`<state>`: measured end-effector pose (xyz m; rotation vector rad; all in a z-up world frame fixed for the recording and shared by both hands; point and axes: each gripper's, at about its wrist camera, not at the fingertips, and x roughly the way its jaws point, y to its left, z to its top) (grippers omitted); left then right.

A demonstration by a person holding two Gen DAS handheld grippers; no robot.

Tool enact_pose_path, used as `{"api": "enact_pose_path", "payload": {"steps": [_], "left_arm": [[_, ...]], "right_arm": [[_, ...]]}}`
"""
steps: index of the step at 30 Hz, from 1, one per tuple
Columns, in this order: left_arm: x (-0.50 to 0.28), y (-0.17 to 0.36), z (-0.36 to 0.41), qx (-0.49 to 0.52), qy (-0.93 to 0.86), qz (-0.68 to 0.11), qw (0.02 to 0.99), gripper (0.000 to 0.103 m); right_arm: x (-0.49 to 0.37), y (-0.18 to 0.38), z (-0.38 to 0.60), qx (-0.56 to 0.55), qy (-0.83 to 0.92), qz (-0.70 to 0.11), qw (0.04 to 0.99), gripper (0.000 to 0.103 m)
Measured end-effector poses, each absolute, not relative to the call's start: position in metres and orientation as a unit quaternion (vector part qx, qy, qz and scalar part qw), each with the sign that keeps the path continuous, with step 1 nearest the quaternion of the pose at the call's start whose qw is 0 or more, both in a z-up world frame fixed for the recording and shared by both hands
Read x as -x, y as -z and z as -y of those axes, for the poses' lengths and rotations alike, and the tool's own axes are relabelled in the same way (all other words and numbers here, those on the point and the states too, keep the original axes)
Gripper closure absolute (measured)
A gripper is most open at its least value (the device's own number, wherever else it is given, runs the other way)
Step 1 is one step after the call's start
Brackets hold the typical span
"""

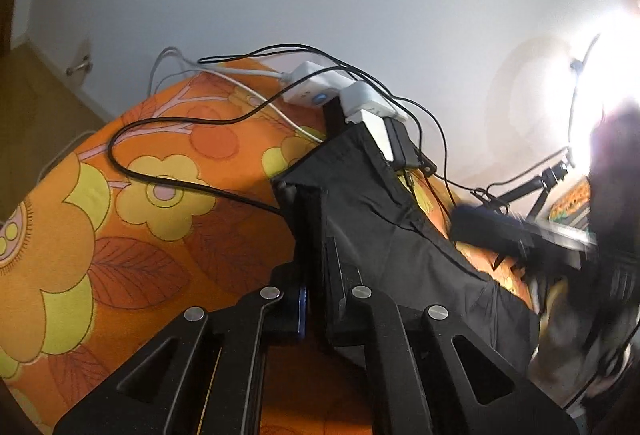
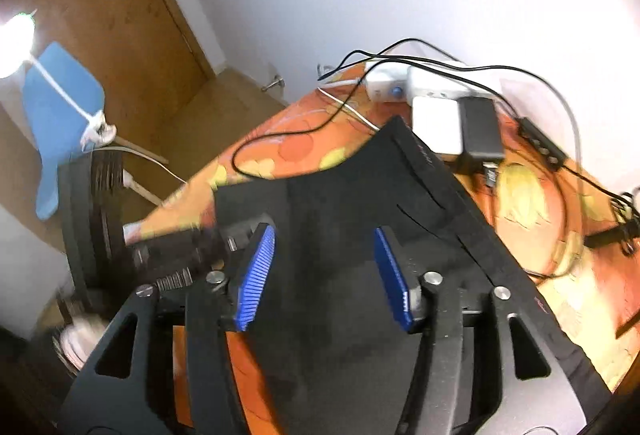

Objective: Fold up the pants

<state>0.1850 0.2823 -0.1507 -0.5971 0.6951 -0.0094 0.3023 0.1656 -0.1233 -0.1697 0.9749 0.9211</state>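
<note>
Pants pinched on your left, loose on your right.
Your left gripper (image 1: 310, 235) had its jaws clamped on an edge of the black pants (image 2: 340, 203), which lay on the orange floral surface (image 1: 120, 195); your right gripper (image 2: 324, 271) hung above them, jaws apart and empty.

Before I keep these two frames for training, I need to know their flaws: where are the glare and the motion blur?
Left wrist view: a bright light blows out the right edge; the right claw below it is smeared. Right wrist view: a lamp flares at the left edge, and the left claw blurs; the black pants stay fairly sharp.
</note>
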Motion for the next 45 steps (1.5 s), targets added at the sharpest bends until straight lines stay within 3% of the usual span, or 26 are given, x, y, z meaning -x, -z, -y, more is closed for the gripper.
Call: {"api": "enact_pose_path", "payload": {"steps": [12,20,23,25,34,45], "left_arm": [[-0.181,0.140,-0.251,0.223,0.037,-0.321,0.920,0.099],[-0.180,0.138,-0.247,0.214,0.040,-0.318,0.923,0.099],[-0.181,0.140,-0.244,0.211,0.042,-0.322,0.922,0.099],[-0.181,0.140,-0.240,0.207,0.040,-0.323,0.923,0.099],[-0.176,0.132,-0.204,0.153,-0.001,-0.334,0.930,0.093],[-0.154,0.088,-0.170,0.121,0.013,-0.316,0.941,0.098]], "right_arm": [[-0.351,0.145,-0.245,0.082,-0.370,-0.562,0.735,0.044],[-0.355,0.171,-0.282,0.154,-0.335,-0.603,0.707,0.044],[-0.351,0.179,-0.278,0.166,-0.341,-0.613,0.694,0.070],[-0.350,0.178,-0.273,0.167,-0.338,-0.607,0.700,0.096],[-0.337,0.143,-0.230,0.124,-0.338,-0.565,0.742,0.099],[-0.297,0.063,-0.169,0.085,-0.317,-0.503,0.799,0.099]]}}
